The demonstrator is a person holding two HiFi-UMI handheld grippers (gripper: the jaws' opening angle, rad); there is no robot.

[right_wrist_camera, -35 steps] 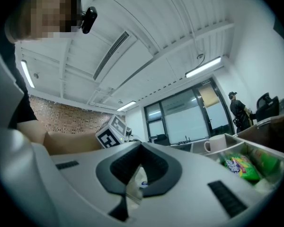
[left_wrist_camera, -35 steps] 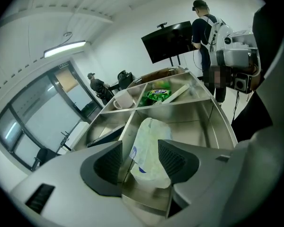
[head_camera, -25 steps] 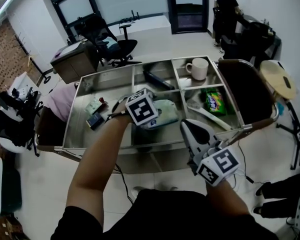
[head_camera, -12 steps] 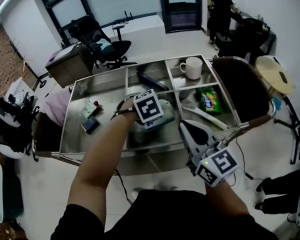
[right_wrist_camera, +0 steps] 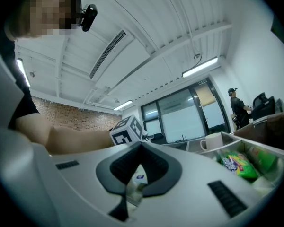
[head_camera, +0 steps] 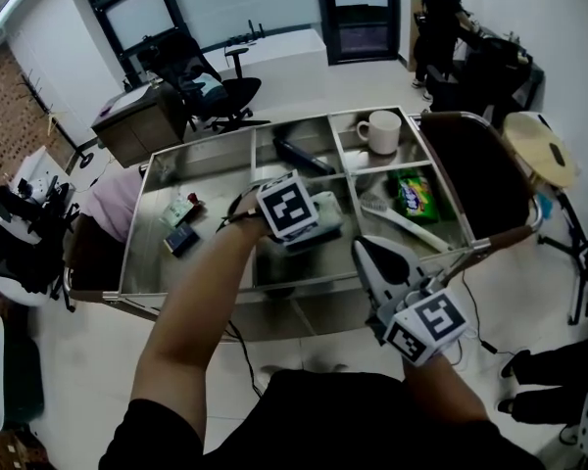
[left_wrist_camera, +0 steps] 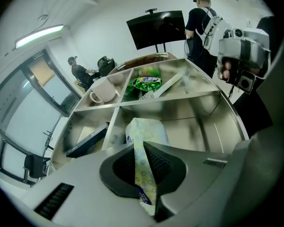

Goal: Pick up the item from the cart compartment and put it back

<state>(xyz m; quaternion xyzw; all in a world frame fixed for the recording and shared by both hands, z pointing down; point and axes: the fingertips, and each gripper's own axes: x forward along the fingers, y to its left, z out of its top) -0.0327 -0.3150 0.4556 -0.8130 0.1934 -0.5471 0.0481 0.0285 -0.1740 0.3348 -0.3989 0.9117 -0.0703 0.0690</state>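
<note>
A pale green and white soft packet [left_wrist_camera: 146, 132] lies in the cart's middle front compartment [head_camera: 274, 267]; in the head view the packet [head_camera: 325, 210] shows just right of my left gripper's marker cube. My left gripper [left_wrist_camera: 144, 174] is shut on one end of the packet, with the film pinched flat between its dark pads. My left gripper [head_camera: 309, 225] reaches down into that compartment. My right gripper [head_camera: 374, 258] hovers shut over the cart's front rail, apart from the packet. A small pale scrap shows in the slit of the right gripper [right_wrist_camera: 135, 176]; I cannot tell what it is.
The steel cart [head_camera: 225, 147] has several compartments. A white mug [head_camera: 382, 131] stands at the back right, a green snack bag [head_camera: 410, 194] and a long white item [head_camera: 404, 221] lie below it, a flat black item [head_camera: 302, 155] lies back centre, and small packets [head_camera: 182, 210] lie on the left. A person [head_camera: 441, 13] stands beyond.
My left gripper's jaws have closed onto the packet in the middle compartment. The right gripper has stayed where it was.
</note>
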